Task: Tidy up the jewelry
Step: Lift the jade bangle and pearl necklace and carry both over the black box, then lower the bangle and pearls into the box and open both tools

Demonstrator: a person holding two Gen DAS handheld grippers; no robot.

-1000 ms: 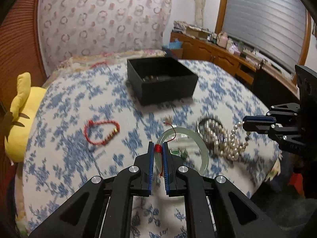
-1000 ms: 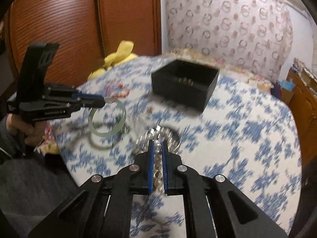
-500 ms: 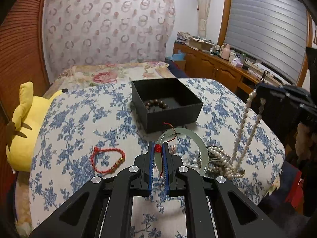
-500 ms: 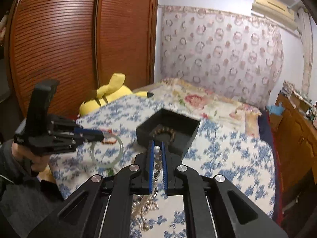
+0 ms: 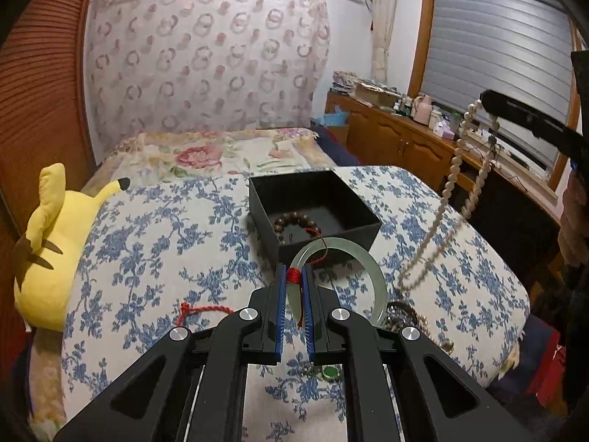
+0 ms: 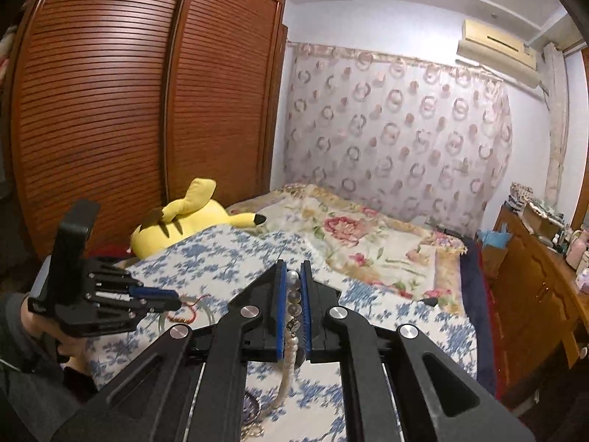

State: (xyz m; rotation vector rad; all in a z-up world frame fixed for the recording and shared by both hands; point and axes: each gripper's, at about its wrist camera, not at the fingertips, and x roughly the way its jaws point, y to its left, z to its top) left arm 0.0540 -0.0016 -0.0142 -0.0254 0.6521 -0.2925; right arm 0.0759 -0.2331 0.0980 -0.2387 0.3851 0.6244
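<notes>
A red bracelet [image 5: 200, 311] lies on the bed [image 5: 154, 243]. My left gripper [image 5: 294, 283] is clamped on a green bangle [image 5: 375, 276], held before the black box [image 5: 313, 213]. My right gripper [image 6: 293, 287] pinches a pearl necklace [image 6: 292, 309], its blurred lower end seemingly reaching the bed.

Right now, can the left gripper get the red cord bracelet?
Probably not yet. The left gripper is shut on the jade bangle, so its jaws are taken. The red cord bracelet lies uncovered on the bedspread just left of it.
</notes>
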